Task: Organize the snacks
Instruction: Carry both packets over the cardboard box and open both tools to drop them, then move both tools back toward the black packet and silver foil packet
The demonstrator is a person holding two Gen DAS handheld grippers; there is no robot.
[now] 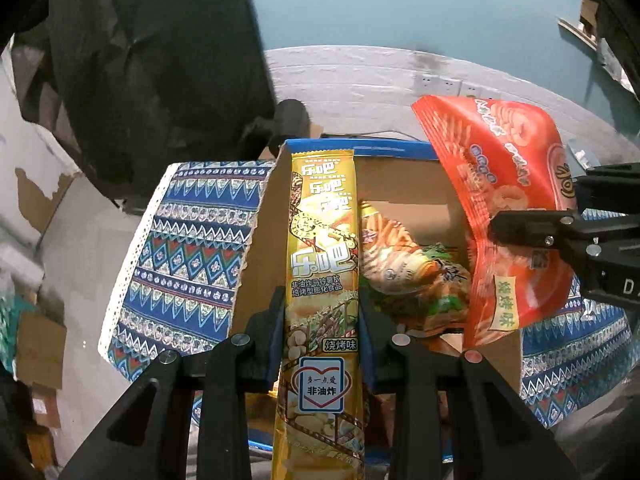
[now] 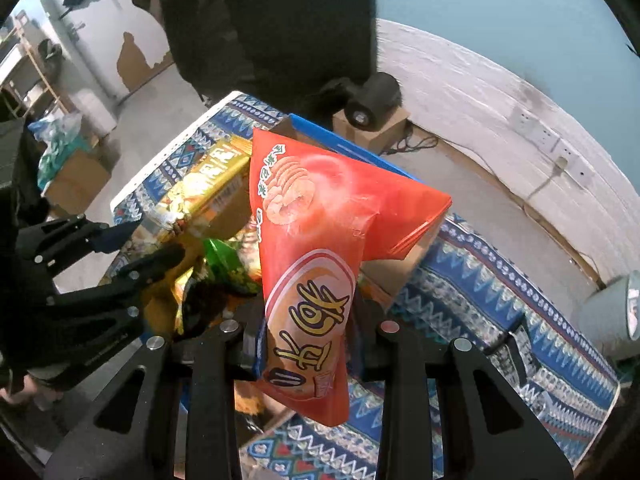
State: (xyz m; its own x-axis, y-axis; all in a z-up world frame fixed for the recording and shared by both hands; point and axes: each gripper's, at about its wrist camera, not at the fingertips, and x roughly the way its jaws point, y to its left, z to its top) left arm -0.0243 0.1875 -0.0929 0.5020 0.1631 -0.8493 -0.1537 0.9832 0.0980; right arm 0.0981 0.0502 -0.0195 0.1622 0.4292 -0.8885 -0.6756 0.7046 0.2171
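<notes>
The left gripper (image 1: pixel 320 320) is clamped on a long yellow snack pack (image 1: pixel 322 280) printed with 乐吧, 非油炸马铃薯片, 烧烤味 and a heart badge reading 非油炸; the pack stands over the open cardboard box (image 1: pixel 400 184). The right gripper (image 2: pixel 308 340) is closed on an orange-red chip bag (image 2: pixel 316 240) that bears large yellow characters and pictured chips, with a yellow strip reading 烧烤味 seen from the left camera; this bag hangs above the right side of the box. Inside the box lie other snack bags (image 1: pixel 404 272), one with green print, their writing too crumpled to read. The box has a blue rim and sits on a patterned tablecloth (image 1: pixel 192 240) of blue, white and red zigzags with a white lace edge. Beyond the box a white brick wall (image 1: pixel 360 76) carries wall sockets (image 1: pixel 444 84) below a teal painted band, and a black roll (image 2: pixel 372 100) rests on a small carton just behind the box. To the left of the box, cardboard cartons (image 2: pixel 76 180) stand on a grey floor.
</notes>
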